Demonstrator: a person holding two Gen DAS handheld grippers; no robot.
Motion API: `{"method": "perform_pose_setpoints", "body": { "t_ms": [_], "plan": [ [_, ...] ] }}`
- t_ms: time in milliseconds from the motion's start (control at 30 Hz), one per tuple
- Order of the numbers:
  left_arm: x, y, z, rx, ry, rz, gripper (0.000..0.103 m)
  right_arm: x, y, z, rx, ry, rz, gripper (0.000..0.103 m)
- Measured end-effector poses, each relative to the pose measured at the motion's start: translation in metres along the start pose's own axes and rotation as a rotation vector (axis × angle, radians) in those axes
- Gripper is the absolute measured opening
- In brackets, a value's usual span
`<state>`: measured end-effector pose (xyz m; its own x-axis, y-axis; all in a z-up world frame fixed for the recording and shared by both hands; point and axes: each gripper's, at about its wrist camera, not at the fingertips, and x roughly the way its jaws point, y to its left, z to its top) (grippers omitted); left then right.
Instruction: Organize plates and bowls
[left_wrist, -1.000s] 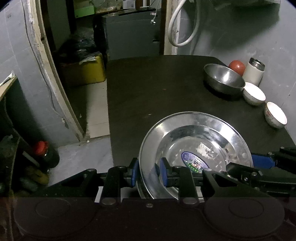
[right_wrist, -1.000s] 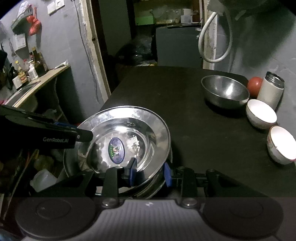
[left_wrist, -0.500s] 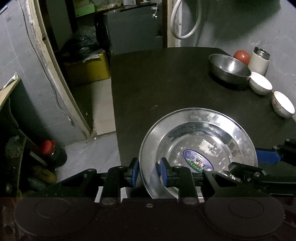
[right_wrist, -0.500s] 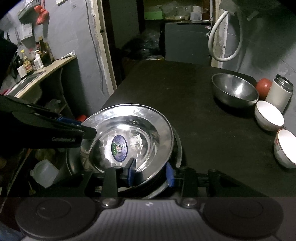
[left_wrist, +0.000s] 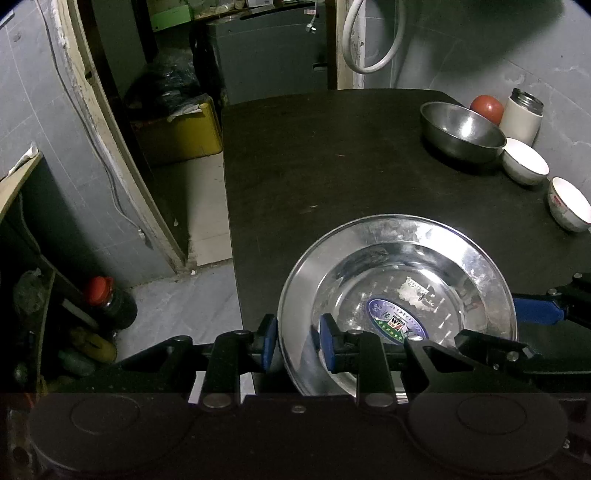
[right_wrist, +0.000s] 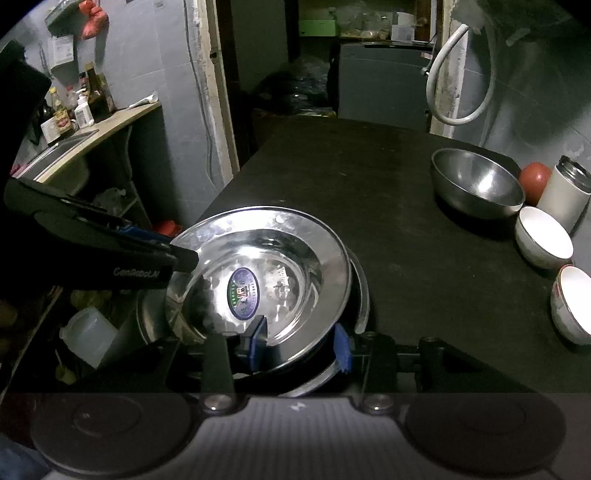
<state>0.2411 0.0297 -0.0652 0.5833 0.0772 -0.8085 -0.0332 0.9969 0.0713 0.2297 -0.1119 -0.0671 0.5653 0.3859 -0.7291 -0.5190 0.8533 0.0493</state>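
Cramped home kitchen, dark table (left_wrist: 332, 155) with steel bowl (left_wrist: 461, 133), sink counter (right_wrist: 85, 136) with condiment bottles (right_wrist: 74, 107) upper left, grey tiled walls (left_wrist: 33, 96)

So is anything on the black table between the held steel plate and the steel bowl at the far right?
Nothing visible: the black tabletop lies bare between the round steel plate and the steel bowl.

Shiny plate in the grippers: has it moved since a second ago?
Yes. The plate has drawn back from the steel bowl, toward the table's near-left edge.
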Motion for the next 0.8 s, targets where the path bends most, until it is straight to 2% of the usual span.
{"method": "perform_pose_setpoints", "body": {
  "t_ms": [800],
  "plan": [
    [-0.0003,-0.0011,-0.0003,0.001,0.000,0.000,0.029,-0.0023,0.0012,-0.0018,-0.012,0.002,0.011,0.050]
  ]
}}
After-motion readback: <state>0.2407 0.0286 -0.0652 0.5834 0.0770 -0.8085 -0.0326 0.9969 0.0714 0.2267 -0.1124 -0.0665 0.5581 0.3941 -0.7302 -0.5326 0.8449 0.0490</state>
